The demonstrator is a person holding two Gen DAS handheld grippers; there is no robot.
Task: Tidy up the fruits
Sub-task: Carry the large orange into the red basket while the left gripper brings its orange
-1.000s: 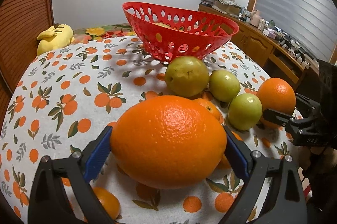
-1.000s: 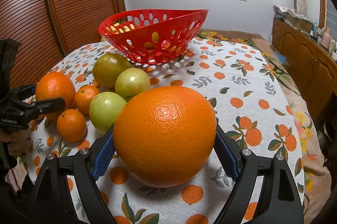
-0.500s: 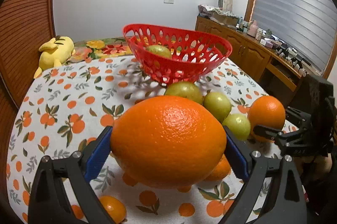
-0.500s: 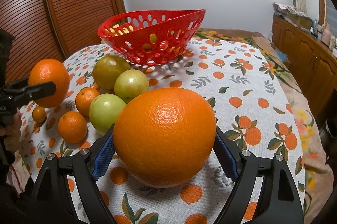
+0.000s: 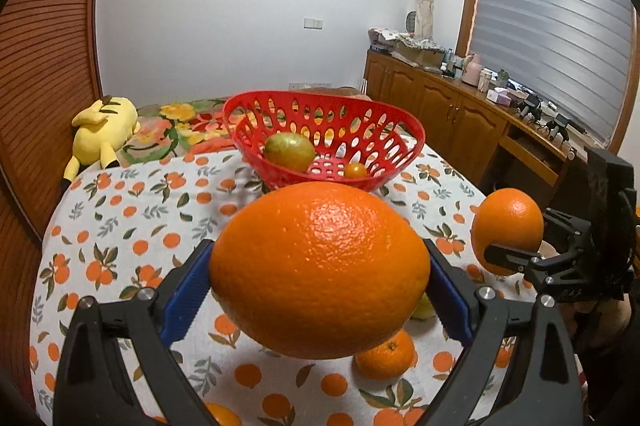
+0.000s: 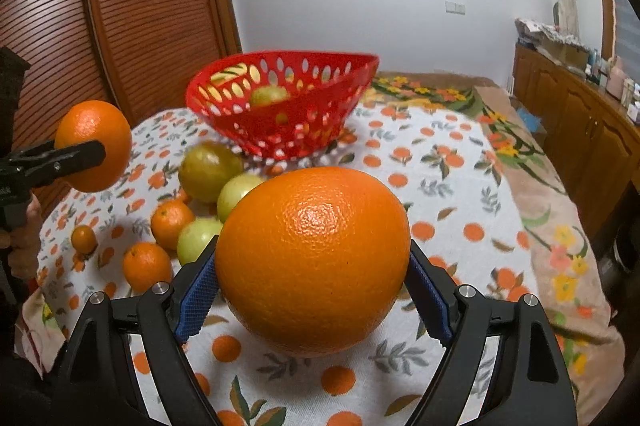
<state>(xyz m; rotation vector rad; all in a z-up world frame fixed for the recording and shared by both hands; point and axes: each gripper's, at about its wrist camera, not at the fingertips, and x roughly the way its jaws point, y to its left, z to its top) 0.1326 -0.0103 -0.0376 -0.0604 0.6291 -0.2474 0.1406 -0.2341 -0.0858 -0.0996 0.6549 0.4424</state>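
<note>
A: Largest first?
B: Counter [image 5: 120, 226] under an orange-print cloth, filling both views. Next, the red perforated basket [image 5: 400, 130] at the far side, standing on the cloth. Left of it, behind the counter, a yellow plush toy [image 5: 104, 130] lying on a flowered blanket.
A: And the hand-held grippers?
B: Left hand-held gripper [image 5: 316, 254] spread wide, yet pinching a large orange [image 5: 320, 290] between blue pads. Held in the air, clear of the cloth, in front of the basket. Right hand-held gripper [image 6: 312, 250] the same: wide apart, pads pressed on a second large orange [image 6: 316, 286], also off the cloth.
A: Smaller fruits?
B: Inside the basket, one green-brown fruit [image 5: 289, 151] and a tiny orange fruit [image 5: 355, 170] beside it. On the cloth, between basket and right hand-held gripper, three green fruits [image 6: 210, 170] close together. Just left of them, two mandarins [image 6: 172, 218]. Farther left and apart, a smaller mandarin [image 6: 84, 239].
</note>
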